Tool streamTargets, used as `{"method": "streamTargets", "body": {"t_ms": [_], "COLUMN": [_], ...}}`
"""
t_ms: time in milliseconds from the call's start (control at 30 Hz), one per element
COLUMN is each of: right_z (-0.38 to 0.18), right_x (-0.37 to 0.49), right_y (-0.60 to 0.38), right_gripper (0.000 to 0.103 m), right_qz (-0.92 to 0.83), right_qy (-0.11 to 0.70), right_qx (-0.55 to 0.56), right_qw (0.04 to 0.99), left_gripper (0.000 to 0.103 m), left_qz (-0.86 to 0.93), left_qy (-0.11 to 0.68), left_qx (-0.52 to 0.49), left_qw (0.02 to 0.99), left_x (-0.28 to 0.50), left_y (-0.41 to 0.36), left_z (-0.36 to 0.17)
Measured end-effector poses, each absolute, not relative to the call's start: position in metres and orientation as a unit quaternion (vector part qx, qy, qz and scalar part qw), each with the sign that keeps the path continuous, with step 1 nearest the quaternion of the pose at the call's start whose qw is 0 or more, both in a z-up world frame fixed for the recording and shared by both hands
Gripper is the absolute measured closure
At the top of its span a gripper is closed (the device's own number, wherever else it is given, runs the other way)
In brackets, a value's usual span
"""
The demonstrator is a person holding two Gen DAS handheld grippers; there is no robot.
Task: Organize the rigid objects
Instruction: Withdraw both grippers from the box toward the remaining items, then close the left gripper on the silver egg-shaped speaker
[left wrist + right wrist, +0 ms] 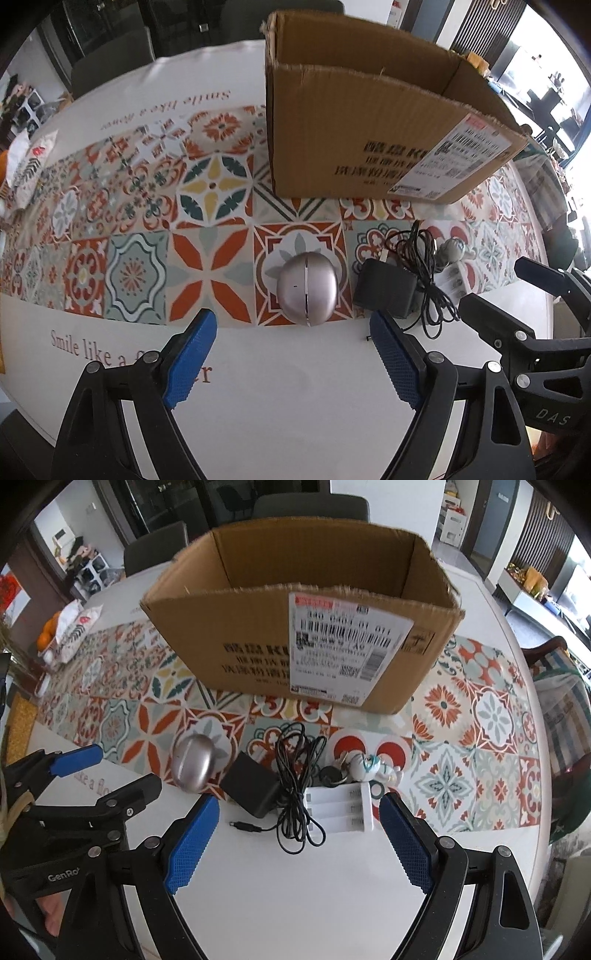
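An open cardboard box (369, 129) (295, 635) stands on the patterned runner at the far side. In front of it lie a silver oval case (306, 291) (194, 762), a black power adapter (384, 291) (251, 788) with a tangled black cable (424, 273) (295, 775), a white battery holder (343, 808) and a small white figurine (373, 768). My left gripper (291, 325) (118, 771) hangs open just short of the silver case. My right gripper (299, 805) (509, 291) is open above the cable and the battery holder, its pads touching nothing.
A white round table (295, 886) carries a tiled-pattern runner (147, 221). A printed bag (74, 627) with oranges lies at the far left. Dark chairs (155, 546) stand behind the table. A striped cushion (565, 716) sits off the right edge.
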State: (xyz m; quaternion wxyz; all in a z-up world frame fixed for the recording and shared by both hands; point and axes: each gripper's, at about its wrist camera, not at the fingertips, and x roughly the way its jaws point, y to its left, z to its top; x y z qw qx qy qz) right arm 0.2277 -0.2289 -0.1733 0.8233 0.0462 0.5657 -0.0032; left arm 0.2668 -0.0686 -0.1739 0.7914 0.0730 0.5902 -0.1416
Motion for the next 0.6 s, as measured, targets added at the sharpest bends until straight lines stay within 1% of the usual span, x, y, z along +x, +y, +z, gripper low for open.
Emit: {"method": "streamTargets", "body": {"t_ms": [167, 367, 600], "right_z": [-0.187, -0.200, -0.211], "right_x": [0.232, 0.239, 0.246], "right_y": [-0.229, -0.231, -0.232], "right_gripper": [0.015, 0.015, 0.015], "right_qz": [-0.004, -0.010, -0.011], "right_qy": [0.580, 0.591, 0.600], "right_qx": [0.044, 0.044, 0.046], "right_qw": [0.814, 0.805, 0.799], "left_gripper": [0.018, 0.027, 0.031], "left_qz": [-0.142, -0.136, -0.139], "left_qy": [0.605, 0.623, 0.629], "left_qx": [0.076, 0.072, 0.071], "left_qw": [0.780, 0.767, 0.761], "left_x": [0.273, 0.285, 0.295], "left_y": [-0.070, -0.069, -0.075], "left_z": [-0.193, -0.214, -0.224]}}
